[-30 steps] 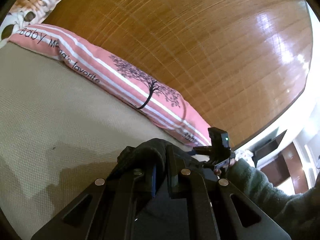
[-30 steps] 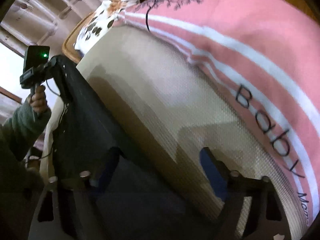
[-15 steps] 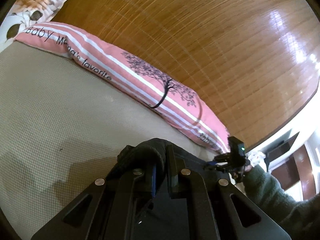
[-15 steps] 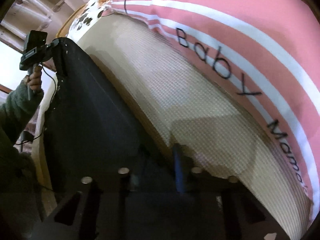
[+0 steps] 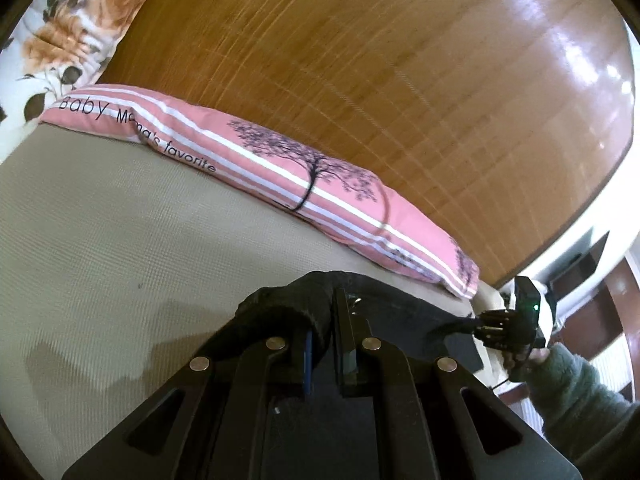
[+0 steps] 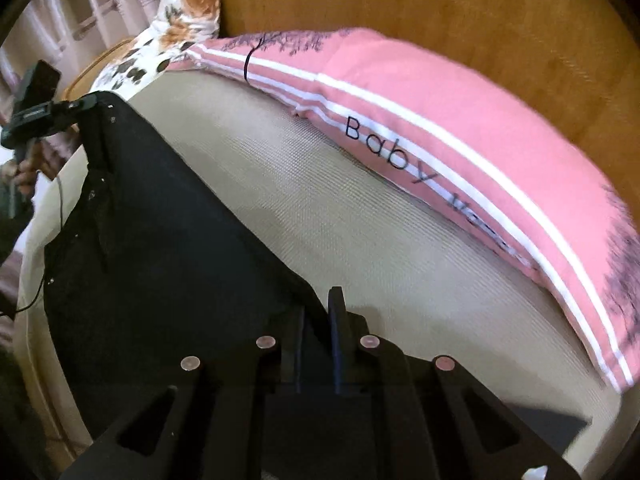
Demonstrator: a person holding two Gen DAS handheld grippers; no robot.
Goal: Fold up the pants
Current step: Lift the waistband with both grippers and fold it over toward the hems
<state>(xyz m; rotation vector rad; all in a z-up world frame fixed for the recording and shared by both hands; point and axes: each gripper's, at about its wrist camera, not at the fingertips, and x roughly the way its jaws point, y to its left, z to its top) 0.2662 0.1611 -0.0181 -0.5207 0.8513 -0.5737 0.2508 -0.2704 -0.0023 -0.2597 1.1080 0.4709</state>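
Note:
The black pants [image 6: 160, 248] hang stretched between my two grippers above the beige bed [image 6: 360, 248]. My left gripper [image 5: 326, 320] is shut on a bunched corner of the pants [image 5: 296, 304]. My right gripper [image 6: 318, 312] is shut on the other corner of the pants. In the left wrist view the right gripper [image 5: 496, 322] shows at the far right holding the cloth edge. In the right wrist view the left gripper [image 6: 86, 102] shows at the upper left gripping the pants' top corner.
A pink striped pillow [image 5: 280, 176] lies along the wooden headboard [image 5: 380, 72]. A floral pillow [image 5: 68, 28] sits at the bed's corner. The beige mattress [image 5: 100, 260] spreads below the pants. Curtains [image 6: 96, 12] hang behind the left gripper.
My right gripper has shut on the pants corner; it was open a second ago. Both grippers have spread apart, stretching the pants wider, and the views have swung along the pillow.

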